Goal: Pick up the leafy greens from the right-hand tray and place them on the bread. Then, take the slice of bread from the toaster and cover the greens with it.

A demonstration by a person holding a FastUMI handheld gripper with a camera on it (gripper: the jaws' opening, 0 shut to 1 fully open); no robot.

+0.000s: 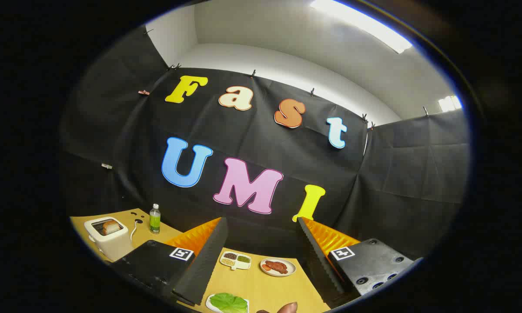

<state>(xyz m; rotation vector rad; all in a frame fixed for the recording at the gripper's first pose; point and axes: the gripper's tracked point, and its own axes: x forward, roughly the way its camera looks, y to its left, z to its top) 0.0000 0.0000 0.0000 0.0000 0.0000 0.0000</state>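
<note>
Hovering: the claw (261, 265) hangs high over the table (269, 284), its two fingers spread wide with nothing between them, tilted so the view takes in more wall than tabletop.

Claw state: wide and empty; neither finger touches anything.

Why held so: judged from the height and the gap, this reads as an approach pose, the fingers parted ready to come down on the greens, which lie between them at the bottom centre of the frame.

Greens: a flat green leaf (229, 302) on a white tray (210, 301), lower centre, close under the fingers and untouched.

Fingertip: part of a person's finger (287, 308) shows just right of the tray at the bottom of the frame.

Meat plate: a round white plate (290, 271) beyond the greens, right of centre, holding dark red pieces that look like meat.

Divided dish: a white dish (235, 265) just left of the plate, with compartments of dark, pale and green bits; too small to name them.

Toaster: a white toaster (109, 244) at the lower left of the frame, well apart from the tray, with a slice (112, 227) lying in its top opening; a cord (134, 229) trails toward the wall.

Bottle: a small green bottle (155, 218) with a white cap stands upright behind the toaster, near the wall.

Stage: judged as the start, with the greens not yet lifted and the slice not yet taken.
</note>
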